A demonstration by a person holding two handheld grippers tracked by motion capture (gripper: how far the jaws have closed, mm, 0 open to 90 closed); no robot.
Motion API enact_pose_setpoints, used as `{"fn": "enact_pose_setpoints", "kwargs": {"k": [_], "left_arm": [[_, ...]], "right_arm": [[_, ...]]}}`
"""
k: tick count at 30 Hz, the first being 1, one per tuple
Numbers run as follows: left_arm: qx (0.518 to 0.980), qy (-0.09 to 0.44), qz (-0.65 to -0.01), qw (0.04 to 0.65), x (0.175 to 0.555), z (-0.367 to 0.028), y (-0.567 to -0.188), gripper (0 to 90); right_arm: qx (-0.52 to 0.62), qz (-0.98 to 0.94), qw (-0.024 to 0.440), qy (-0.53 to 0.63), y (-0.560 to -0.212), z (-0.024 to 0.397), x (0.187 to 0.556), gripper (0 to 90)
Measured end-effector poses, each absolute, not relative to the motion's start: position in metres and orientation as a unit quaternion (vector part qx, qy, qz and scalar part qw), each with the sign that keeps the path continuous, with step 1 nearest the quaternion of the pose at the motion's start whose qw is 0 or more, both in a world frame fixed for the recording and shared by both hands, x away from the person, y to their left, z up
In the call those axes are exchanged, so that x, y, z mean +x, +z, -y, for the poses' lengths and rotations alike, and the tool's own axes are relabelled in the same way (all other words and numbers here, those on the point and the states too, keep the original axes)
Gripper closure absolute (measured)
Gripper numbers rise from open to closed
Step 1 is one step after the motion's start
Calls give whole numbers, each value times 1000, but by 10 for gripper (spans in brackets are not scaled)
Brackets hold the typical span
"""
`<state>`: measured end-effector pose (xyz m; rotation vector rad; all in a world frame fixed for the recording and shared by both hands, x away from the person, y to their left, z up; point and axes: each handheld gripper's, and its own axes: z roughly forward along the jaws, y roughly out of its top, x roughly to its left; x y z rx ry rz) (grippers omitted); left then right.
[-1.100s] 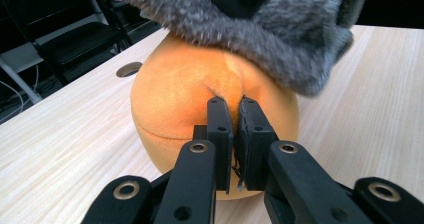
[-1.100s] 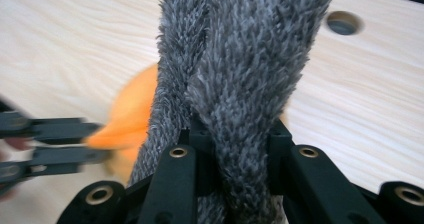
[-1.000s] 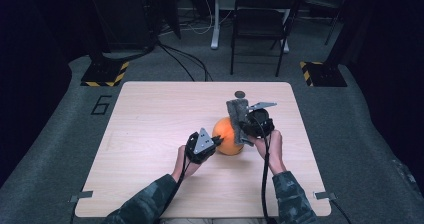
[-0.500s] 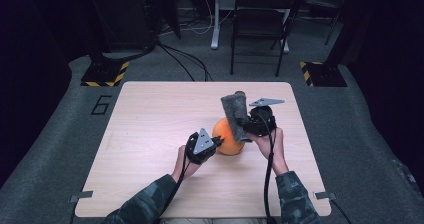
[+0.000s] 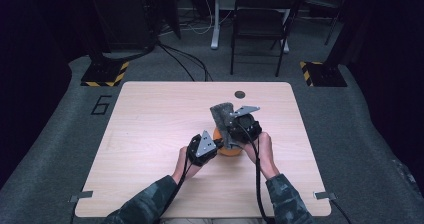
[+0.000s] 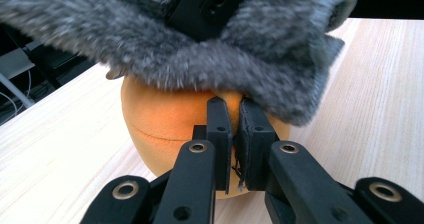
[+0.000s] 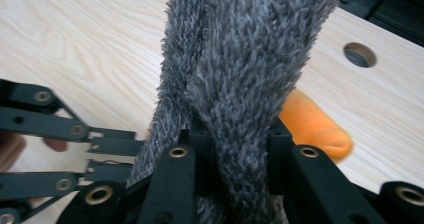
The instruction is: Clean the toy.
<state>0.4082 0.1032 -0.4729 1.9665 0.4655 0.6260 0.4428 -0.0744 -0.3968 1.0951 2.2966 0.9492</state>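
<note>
Hiding most of the orange ball (image 6: 165, 129), grey fur (image 7: 240, 79) fills the clamped right claw (image 7: 240, 184); left claw (image 6: 232, 134) seemingly pinches orange.

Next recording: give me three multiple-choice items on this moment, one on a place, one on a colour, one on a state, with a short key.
1. Where is the round hole in the table?
A. near the far edge
B. at the near left corner
C. under the person's left forearm

2. What colour is the soft round thing under the grey furry cloth?
A. green
B. orange
C. white

3. How does the right claw stand?
A. wide open over bare wood
B. shut on the grey furry cloth
C. lying on the floor

Key: 1 A, the high view shows the hole by the far edge, beyond both claws. 2 B, the left gripper view shows orange fabric, which the left claw pinches. 3 B, the right gripper view shows the fur clamped between its jaws.
</note>
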Motion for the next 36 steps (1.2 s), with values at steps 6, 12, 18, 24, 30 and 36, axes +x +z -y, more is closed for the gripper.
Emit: {"fn": "enact_pose_setpoints", "kwargs": {"k": [6,12,18,24,30,36], "left_arm": [[808,255,-195,494,409,-104,-473,852],[807,251,-199,495,411,-107,-473,852],[805,250,-207,497,414,-110,-473,850],[802,249,-215,498,416,-114,-472,845],[801,244,-223,500,418,-118,-472,840],[799,247,-243,491,423,-129,-472,833]], "right_arm": [[418,-812,256,318,-398,85,447,735],[456,-790,280,300,-404,102,454,735],[464,-782,242,339,-408,116,459,734],[454,-774,216,384,-395,122,453,729],[456,-771,221,386,-391,128,447,725],[479,-756,243,375,-388,148,443,720]]}}
